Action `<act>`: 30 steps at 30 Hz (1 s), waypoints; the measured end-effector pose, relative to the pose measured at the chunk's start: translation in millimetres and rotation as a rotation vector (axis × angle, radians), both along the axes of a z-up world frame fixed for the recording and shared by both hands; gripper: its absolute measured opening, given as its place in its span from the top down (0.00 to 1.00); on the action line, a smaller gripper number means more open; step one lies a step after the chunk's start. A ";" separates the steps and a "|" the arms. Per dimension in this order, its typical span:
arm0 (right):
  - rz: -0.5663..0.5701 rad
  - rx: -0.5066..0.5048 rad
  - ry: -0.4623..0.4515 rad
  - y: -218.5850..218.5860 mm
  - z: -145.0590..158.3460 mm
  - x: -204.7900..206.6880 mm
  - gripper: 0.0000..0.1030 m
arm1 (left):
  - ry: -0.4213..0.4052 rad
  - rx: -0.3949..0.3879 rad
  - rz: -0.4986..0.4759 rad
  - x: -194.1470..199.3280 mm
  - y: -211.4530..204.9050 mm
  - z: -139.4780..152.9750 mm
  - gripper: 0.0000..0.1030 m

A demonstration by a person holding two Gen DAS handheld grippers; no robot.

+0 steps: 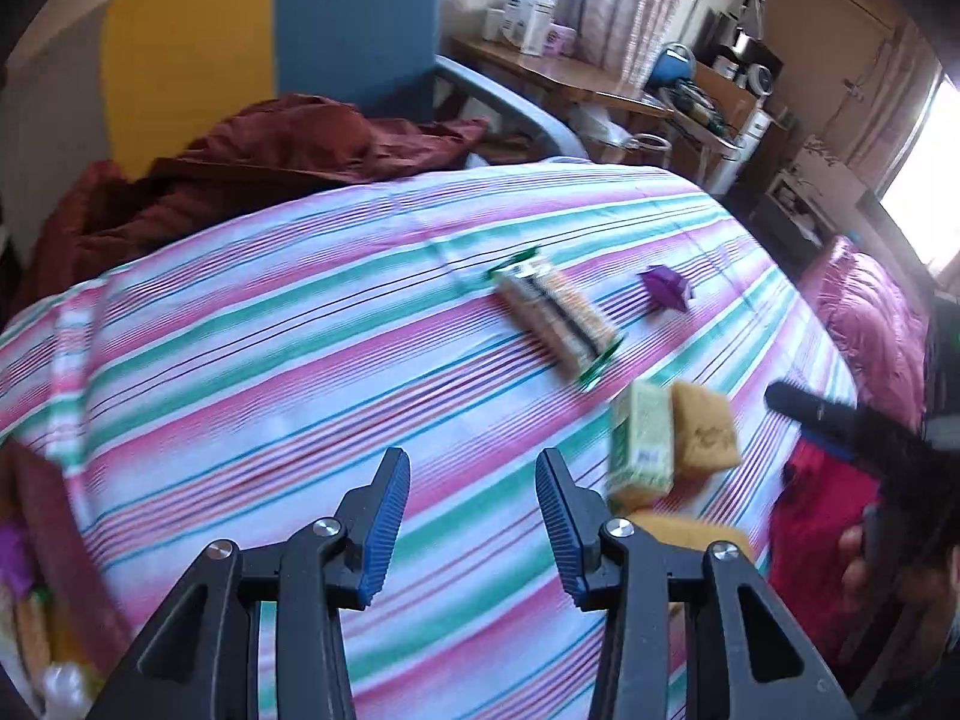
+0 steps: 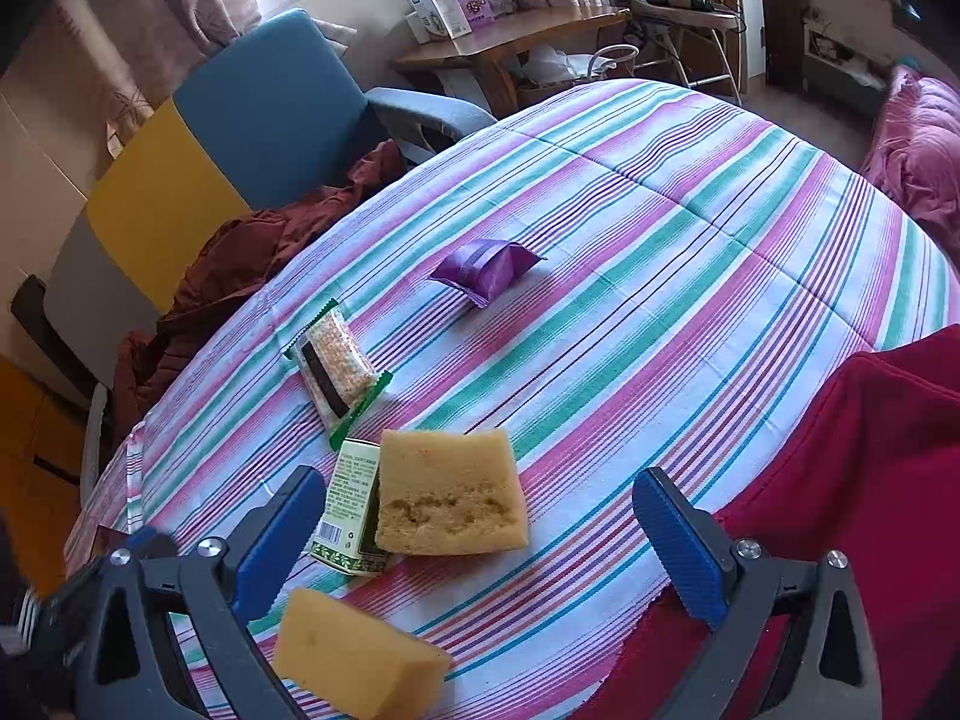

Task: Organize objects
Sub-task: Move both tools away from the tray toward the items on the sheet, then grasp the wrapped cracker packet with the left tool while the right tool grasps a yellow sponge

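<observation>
Nothing looked sorted yet; 2 yellow sponge blocks (image 2: 451, 501), a green carton (image 2: 350, 510), a cracker packet (image 2: 337, 367) and a purple sachet (image 2: 485, 267) lay scattered on the striped bedspread (image 2: 690, 276); the left gripper (image 1: 473, 531) stood partly open and empty, the right gripper (image 2: 480, 546) gaped wide, holding nothing.

Striped bedspread (image 2: 690, 252): broad open stretch at centre and far side, free for passage; near edge crowded by a cluster of green box (image 2: 351, 510) touching the yellow sponge (image 2: 450, 495), with a second sponge (image 2: 354, 654) just in front and a cracker packet (image 2: 339, 363) just behind. Purple packet (image 2: 486, 267) lies alone further on, with free cloth all round it. Borders: red cloth (image 2: 870, 480) along the right edge, maroon garment (image 1: 270, 162) and blue chair (image 2: 270, 102) on the left.
</observation>
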State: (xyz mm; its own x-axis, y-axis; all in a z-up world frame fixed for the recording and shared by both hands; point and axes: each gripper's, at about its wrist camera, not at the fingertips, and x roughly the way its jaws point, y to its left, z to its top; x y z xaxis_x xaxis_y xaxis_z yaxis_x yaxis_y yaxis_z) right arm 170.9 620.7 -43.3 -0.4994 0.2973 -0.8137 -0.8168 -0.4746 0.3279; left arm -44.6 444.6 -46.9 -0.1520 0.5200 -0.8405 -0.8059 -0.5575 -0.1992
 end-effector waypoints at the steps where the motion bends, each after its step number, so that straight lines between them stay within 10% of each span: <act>1: -0.002 -0.003 0.005 0.7 -0.1 0.7 0.00 | -0.011 -0.002 -0.001 -1.8 8.0 -1.6 0.55; 7: -0.037 -0.044 0.041 8.5 -3.8 9.5 0.00 | -0.079 0.011 -0.014 -13.4 61.8 -13.4 0.50; 11: -0.032 -0.060 0.053 9.4 -5.2 9.9 0.00 | -0.115 0.023 -0.003 -23.7 98.1 -21.9 0.30; 22: 0.002 -0.072 0.052 7.8 -9.3 4.3 0.00 | -0.189 -0.075 0.089 -47.3 164.3 -64.1 0.29; 30: 0.057 -0.060 0.056 4.3 -9.1 -4.0 0.00 | -0.005 -0.189 -0.009 -30.6 168.9 -69.5 0.52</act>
State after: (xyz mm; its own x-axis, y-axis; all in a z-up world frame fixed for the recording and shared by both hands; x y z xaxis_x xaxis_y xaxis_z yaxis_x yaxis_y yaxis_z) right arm 167.0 625.1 -52.4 -0.5594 0.2186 -0.7996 -0.7687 -0.4976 0.4018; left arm -75.2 613.5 -116.4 -0.1431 0.3540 -0.9242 -0.8105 -0.5779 -0.0959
